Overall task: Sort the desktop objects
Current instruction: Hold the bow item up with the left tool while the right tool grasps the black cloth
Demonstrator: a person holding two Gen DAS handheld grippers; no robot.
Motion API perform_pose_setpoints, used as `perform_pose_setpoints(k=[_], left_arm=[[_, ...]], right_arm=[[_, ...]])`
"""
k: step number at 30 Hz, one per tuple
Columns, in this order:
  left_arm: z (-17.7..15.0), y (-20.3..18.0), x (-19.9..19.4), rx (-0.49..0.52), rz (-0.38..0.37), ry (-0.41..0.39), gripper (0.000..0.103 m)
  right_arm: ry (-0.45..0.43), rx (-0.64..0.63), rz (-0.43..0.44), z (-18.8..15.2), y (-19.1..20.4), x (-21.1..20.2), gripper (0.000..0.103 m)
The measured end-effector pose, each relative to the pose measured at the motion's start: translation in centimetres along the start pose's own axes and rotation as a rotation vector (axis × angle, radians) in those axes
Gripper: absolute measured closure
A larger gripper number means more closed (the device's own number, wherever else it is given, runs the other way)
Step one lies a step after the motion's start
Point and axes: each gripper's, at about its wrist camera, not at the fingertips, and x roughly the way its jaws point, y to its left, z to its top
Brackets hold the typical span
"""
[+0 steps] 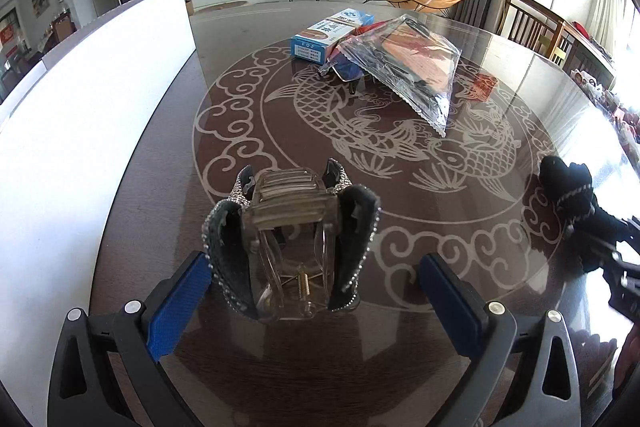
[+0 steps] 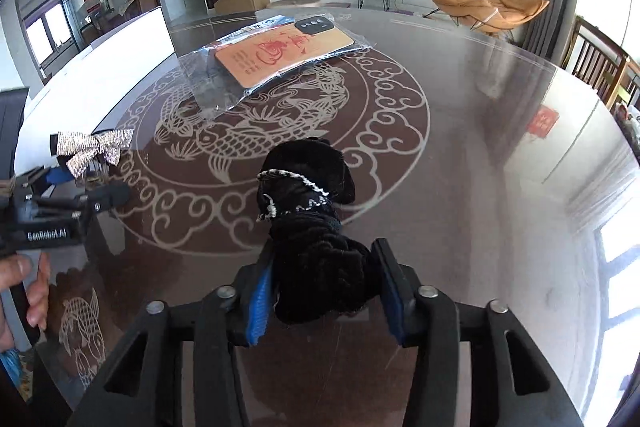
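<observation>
A clear hair claw clip with a dark rhinestone bow (image 1: 292, 239) stands on the glass table between the fingers of my open left gripper (image 1: 316, 291), which do not touch it. It shows as a silver bow (image 2: 94, 149) at the left of the right wrist view. My right gripper (image 2: 324, 291) is shut on a black velvet scrunchie with white trim (image 2: 312, 219). The scrunchie also shows at the right of the left wrist view (image 1: 568, 183). A phone case in a clear plastic bag (image 1: 404, 67) (image 2: 280, 55) lies farther back, next to a blue box (image 1: 332, 33).
A large white board (image 1: 92, 99) stands along the table's left side. The round dark table (image 2: 480, 147) has a fish pattern under glass. Wooden chairs (image 1: 536, 27) stand at the right edge. My left hand and gripper body (image 2: 44, 219) are at the left.
</observation>
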Motion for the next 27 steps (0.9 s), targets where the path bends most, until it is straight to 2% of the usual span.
perform_pose_setpoints(k=[2, 6, 11, 27], left_arm=[[0.0, -0.04, -0.08, 0.0, 0.002, 0.0, 0.0], [-0.1, -0.09, -0.26, -0.002, 0.003, -0.003, 0.0], [-0.1, -0.1, -0.33, -0.002, 0.004, -0.003, 0.0], [-0.07, -0.12, -0.27, -0.002, 0.003, -0.003, 0.0]], right_arm=[[0.011, -0.012, -0.026, -0.73, 0.6, 0.2, 0.006], [0.02, -0.05, -0.004, -0.63, 0.86, 0.38, 0.004], [0.027, -0.024, -0.017, -0.44, 0.35, 0.63, 0.0], [0.028, -0.023, -0.018, -0.45, 0.38, 0.65, 0.0]])
